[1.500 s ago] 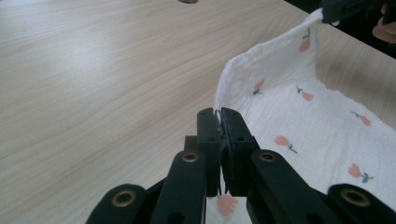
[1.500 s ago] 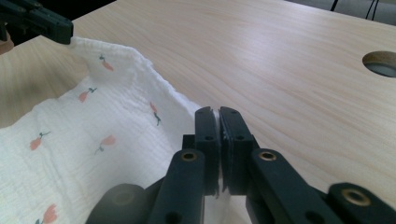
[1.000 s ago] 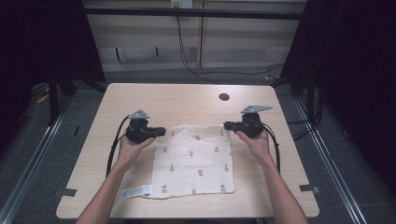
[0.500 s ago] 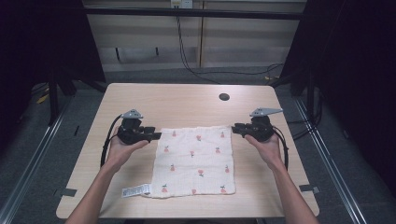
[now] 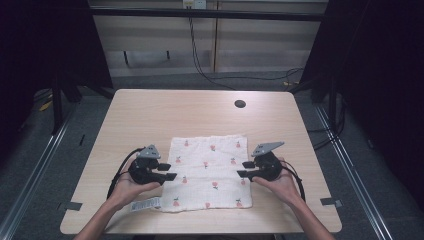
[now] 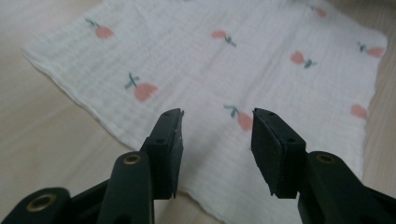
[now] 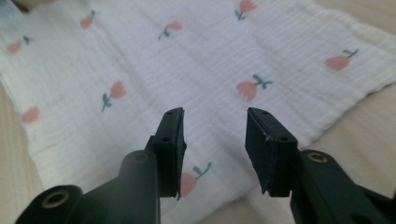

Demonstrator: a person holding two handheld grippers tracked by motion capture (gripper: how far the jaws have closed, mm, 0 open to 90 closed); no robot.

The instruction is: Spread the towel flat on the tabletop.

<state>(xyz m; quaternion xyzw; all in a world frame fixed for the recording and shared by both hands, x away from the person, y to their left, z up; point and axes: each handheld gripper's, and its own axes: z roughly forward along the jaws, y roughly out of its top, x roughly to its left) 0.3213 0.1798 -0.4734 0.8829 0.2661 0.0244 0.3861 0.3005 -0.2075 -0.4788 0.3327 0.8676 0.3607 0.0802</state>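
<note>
- One cloth [image 5: 209, 171], white with small pink flower prints, lies flat on the near half of the surface [image 5: 200, 115], roughly centred left to right.
- Two grippers, one per hand. Left gripper [image 5: 169, 171] sits at the cloth's left edge, jaws pointing right, tips over the edge. Right gripper [image 5: 243, 169] sits at the cloth's right edge, jaws pointing left, tips over the cloth.
- Left gripper view: left gripper [image 6: 216, 135] released, clear gap between the jaws, cloth [image 6: 224, 70] visible through the gap; nothing held.
- Right gripper view: right gripper [image 7: 214, 133] released likewise, jaws apart above the cloth [image 7: 187, 70]; nothing held.
- One dark round hole [image 5: 240, 104] in the surface, far side, right of centre.
- One white barcode label [image 5: 145, 205] near the cloth's near-left corner; print too small to read.
- Two grey plates, one atop each gripper.
- Whether the jaw tips touch the cloth: cannot tell.
- Forearms cut off by the bottom frame edge.
</note>
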